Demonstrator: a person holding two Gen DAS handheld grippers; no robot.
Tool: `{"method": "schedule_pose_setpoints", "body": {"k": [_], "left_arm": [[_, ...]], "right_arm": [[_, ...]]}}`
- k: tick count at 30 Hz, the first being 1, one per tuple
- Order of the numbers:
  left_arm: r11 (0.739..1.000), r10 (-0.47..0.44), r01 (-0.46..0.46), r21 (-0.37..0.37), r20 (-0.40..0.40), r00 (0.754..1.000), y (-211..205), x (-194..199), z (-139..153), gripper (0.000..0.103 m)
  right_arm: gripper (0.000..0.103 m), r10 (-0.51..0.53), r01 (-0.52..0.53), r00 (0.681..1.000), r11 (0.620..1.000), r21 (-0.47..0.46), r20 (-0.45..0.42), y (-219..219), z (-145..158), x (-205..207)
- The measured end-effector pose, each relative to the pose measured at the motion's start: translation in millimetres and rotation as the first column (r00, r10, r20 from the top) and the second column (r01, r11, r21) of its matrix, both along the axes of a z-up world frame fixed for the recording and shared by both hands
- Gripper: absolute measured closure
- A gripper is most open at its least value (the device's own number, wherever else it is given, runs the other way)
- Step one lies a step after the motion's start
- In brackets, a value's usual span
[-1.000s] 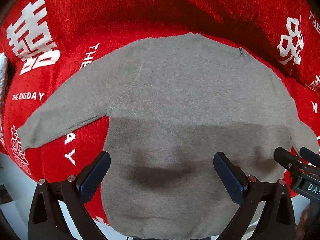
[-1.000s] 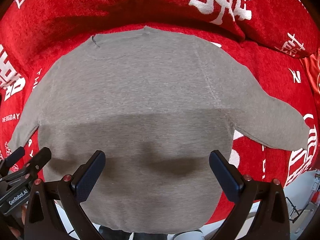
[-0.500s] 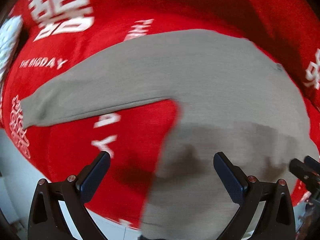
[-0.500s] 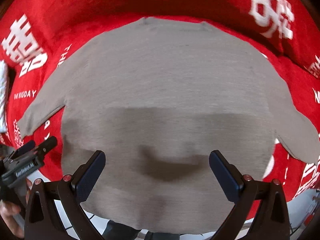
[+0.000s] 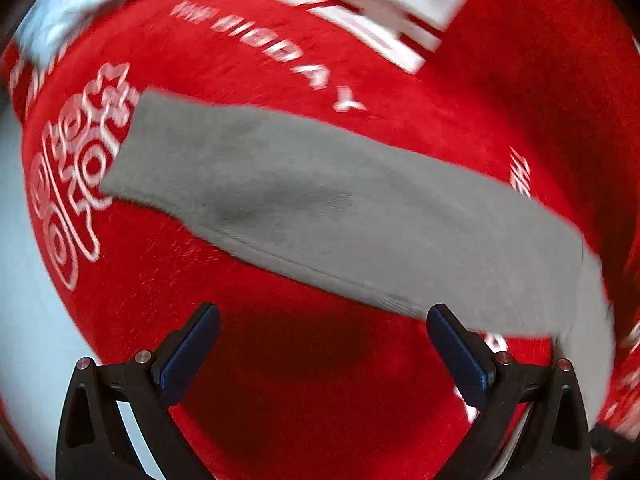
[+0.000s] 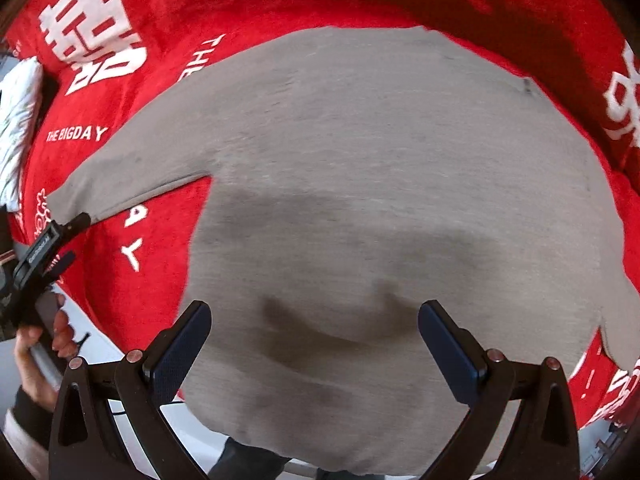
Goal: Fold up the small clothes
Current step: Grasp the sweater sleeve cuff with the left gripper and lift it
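red blanket point(image 6: 120, 280) with white characters and "the bigday" lettering is covering the whole soft surface, filling most of both wrist views. it is looking plush, and darker shadow bands are running across its far part in the right wrist view.

grey sweater point(image 6: 380, 200) is lying flat and spread out on the blanket, neckline toward the far side, hem hanging near the close edge. body is taking up the centre of the right wrist view. a few soft wrinkles and shadows are showing on the lower body.

sweater sleeve point(image 5: 320, 208) is stretching out flat to the sweater's left, lying diagonally on the red fabric, cuff end point(image 5: 128, 152) resting over a white swirl print. left wrist view is motion-blurred, so finer detail is hard to read.

white padded item point(image 6: 18, 120) is sitting at the far left edge of the blanket, only partly in view.

right gripper point(image 6: 314, 344) is hovering over the lower body of the sweater, jaws spread wide, nothing between the blue pads point(image 6: 176, 352).

left gripper point(image 5: 322, 348) is hanging over bare red blanket just short of the sleeve, jaws also spread wide and empty; its right pad point(image 5: 456, 356) is overlapping the sleeve's lower edge in the view, contact not clear. in the right wrist view it is appearing at the left edge, close to the cuff, with a hand point(image 6: 36, 352) gripping its handle.

pale floor is showing past the blanket's near edge.
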State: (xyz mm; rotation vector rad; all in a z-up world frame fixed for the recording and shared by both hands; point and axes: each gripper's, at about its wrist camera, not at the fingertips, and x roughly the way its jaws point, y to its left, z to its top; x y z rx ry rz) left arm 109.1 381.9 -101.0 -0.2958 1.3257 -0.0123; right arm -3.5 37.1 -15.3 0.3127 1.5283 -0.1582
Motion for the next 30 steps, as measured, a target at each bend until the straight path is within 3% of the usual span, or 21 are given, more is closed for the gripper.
{"method": "schedule_pose_setpoints", "body": {"k": [4, 14, 15, 16, 18, 19, 20, 21, 26, 30], "left_arm": [[0.981, 0.051, -0.050, -0.188, -0.002, 0.999, 23, 4, -19, 0.000], [0.915, 0.172, -0.140, -0.377, 0.052, 0.984, 24, 33, -26, 0.000], [0.914, 0.187, -0.154, -0.376, 0.052, 0.981, 26, 32, -25, 0.012], [0.913, 0.194, -0.165, -0.373, 0.042, 0.980, 27, 33, -25, 0.038], [0.917, 0.197, -0.175, -0.358, 0.027, 0.980, 30, 35, -26, 0.064], [0.910, 0.193, -0.167, -0.379, 0.030, 0.981, 32, 35, -26, 0.090], [0.898, 0.183, -0.155, -0.413, 0.029, 0.983, 33, 35, -26, 0.097], [0.890, 0.172, -0.139, -0.434, 0.039, 0.984, 34, 37, -24, 0.097], [0.901, 0.083, -0.004, -0.434, 0.163, 0.983, 20, 37, 13, 0.097], [0.865, -0.052, 0.176, -0.470, 0.264, 0.963, -20, 38, 56, 0.097]], "right_arm": [[0.000, 0.012, -0.012, 1.000, 1.000, 0.003, 0.002, 13, -4, 8], [0.000, 0.032, -0.032, 0.999, 0.999, -0.001, -0.023, 30, -11, 14], [0.000, 0.032, -0.032, 0.999, 0.999, 0.000, -0.025, 31, -12, 14], [0.000, 0.032, -0.032, 0.999, 0.999, 0.003, -0.027, 32, -13, 13], [0.000, 0.029, -0.028, 0.999, 1.000, 0.009, -0.031, 33, -13, 12], [0.000, 0.026, -0.026, 0.999, 1.000, 0.014, -0.031, 32, -13, 11], [0.000, 0.023, -0.022, 0.999, 1.000, 0.018, -0.030, 32, -14, 11], [0.000, 0.020, -0.019, 0.999, 1.000, 0.018, -0.028, 31, -14, 11], [0.000, -0.010, 0.010, 1.000, 0.999, 0.031, -0.018, 22, -12, 8], [0.000, -0.060, 0.060, 0.998, 0.997, 0.045, 0.003, 6, -6, 0]]}}
